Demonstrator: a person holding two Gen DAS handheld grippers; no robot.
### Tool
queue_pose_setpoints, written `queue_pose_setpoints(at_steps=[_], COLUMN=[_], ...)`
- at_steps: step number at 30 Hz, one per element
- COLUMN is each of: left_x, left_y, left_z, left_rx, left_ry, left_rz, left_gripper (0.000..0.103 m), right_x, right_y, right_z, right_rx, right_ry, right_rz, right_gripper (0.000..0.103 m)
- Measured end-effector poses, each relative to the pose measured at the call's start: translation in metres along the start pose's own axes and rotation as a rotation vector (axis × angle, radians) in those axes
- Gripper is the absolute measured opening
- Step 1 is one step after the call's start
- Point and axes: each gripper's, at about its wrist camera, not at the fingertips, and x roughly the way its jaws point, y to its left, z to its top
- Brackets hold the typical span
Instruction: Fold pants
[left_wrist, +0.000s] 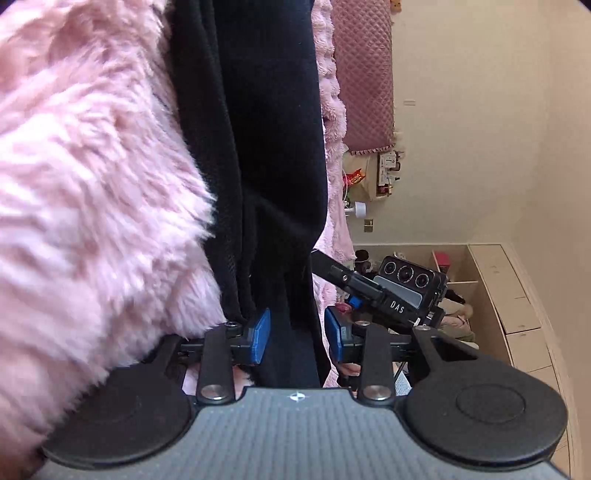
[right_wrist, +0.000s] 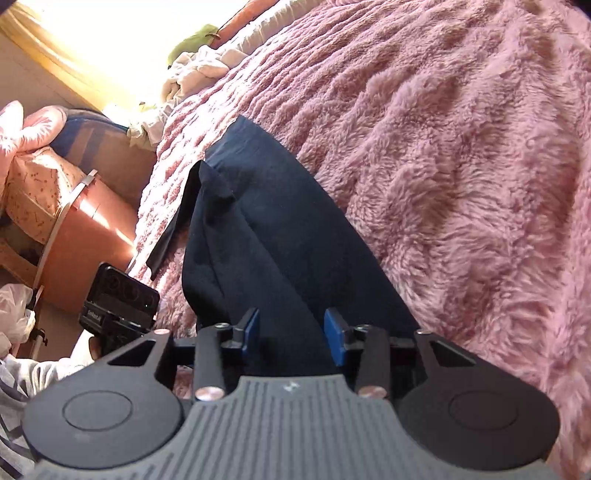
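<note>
The pants lay on the bed, stretched along its fluffy pink cover, with one loose flap hanging toward the bed's edge. By my judgement the dark cloth was light, limp and prone to sag and slide out of a shallow pinch, so it would be best taken at a doubled edge or seam near an end, with both layers caught together.

The left tool stood partly open, its blue pads to either side of a fold of the pants; the cloth passed between them, yet I could not tell whether the pads pressed on it. The right tool was likewise partly open over the near end of the pants on the bed, cloth lying between its pads with gaps at both sides, so it seemed not to be gripping.
</note>
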Motion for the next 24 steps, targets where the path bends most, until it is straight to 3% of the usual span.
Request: queue_pose_setpoints(at_steps=[1,2,3,8,10,12,15,19,24], left_x=[0.002,0.002,0.002,0.003,0.006,0.013,0.007,0.01,0.009], left_y=[0.0,0.0,0.0,-0.009,-0.015,-0.015,-0.017,-0.021,-0.029], left_z=[0.001,0.0,-0.002,-0.004,-0.005,-0.006,-0.008,-0.01,-0.03], left_rx=[0.008,0.011,0.016,0.055,0.108,0.144,0.118,0.086,0.052], left_ry=[0.002,-0.003,-0.009,-0.024,-0.103,-0.13,-0.136,-0.126,-0.128], left_rz=[0.021,0.053,0.09,0.181,0.278,0.322,0.351,0.393,0.512], left_gripper=[0.034,0.026,0.014,0.012,0.006,0.006,0.006,0.006,0.006], right_x=[0.004,0.007,0.008,-0.006,-0.013,-0.015,-0.016,-0.023,-0.044], right_y=[0.001,0.001,-0.003,-0.001,0.002,0.006,0.005,-0.001,0.014], right_z=[-0.001,-0.002,-0.002,-0.006,-0.007,-0.008,-0.006,0.0,-0.004], right_rx=[-0.028,-0.036,-0.016,-0.037,-0.048,-0.061,-0.078,-0.054,-0.105], right_ry=[0.015,0.019,0.009,-0.113,-0.213,-0.268,-0.338,-0.345,-0.318], right_rz=[-0.008,-0.021,-0.023,-0.062,-0.172,-0.225,-0.361,-0.384,-0.401], right_gripper=[0.009,0.001,0.0,0.0,0.0,0.0,0.0,0.0,0.004])
